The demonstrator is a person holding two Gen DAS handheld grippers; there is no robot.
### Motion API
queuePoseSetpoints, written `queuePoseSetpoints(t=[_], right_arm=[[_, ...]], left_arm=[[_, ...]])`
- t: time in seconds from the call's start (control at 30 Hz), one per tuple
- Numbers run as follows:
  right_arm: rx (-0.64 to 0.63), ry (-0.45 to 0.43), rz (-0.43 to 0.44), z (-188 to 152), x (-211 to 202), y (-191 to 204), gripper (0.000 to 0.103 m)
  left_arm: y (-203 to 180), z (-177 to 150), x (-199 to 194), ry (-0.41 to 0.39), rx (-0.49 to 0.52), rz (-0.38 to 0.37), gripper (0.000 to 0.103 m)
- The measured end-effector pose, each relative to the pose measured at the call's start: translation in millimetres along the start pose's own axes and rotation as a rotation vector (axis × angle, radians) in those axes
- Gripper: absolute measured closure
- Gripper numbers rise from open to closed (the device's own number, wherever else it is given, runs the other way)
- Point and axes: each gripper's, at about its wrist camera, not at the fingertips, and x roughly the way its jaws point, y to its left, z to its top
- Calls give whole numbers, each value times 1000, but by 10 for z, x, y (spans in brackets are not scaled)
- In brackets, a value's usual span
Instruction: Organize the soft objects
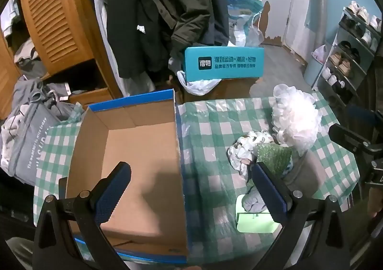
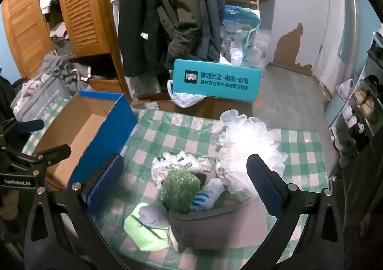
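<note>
From the left wrist, the left gripper hung open and empty over the cardboard box; the soft pile lay beyond its right finger on the checked tablecloth. A grey bag read "The weather is nice today".

From the right wrist, the right gripper stood open and empty, the pile between its jaws; "GenRobot.AI" marked the other gripper's body at left.

Cardboard box sits on the table, at its left end. To its right, a cluster of soft items: mesh bath pouf farthest back; crumpled plastic bag left of it; scouring sponge before the bag; folded cloth nearest, right of a small pad. Behind the table, a shipping carton on the floor; coats hang behind that.
</note>
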Motion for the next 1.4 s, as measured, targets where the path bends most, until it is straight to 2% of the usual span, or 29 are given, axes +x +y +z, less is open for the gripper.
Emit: queuePoseSetpoints(t=[0.47, 1.4], right_arm=[[2, 2, -7, 3, -32, -26, 2], [13, 12, -17, -39, -40, -114, 2]], left_arm=[[-38, -79, -7, -18, 8, 0, 1], [-152, -116, 63, 24, 39, -20, 1]])
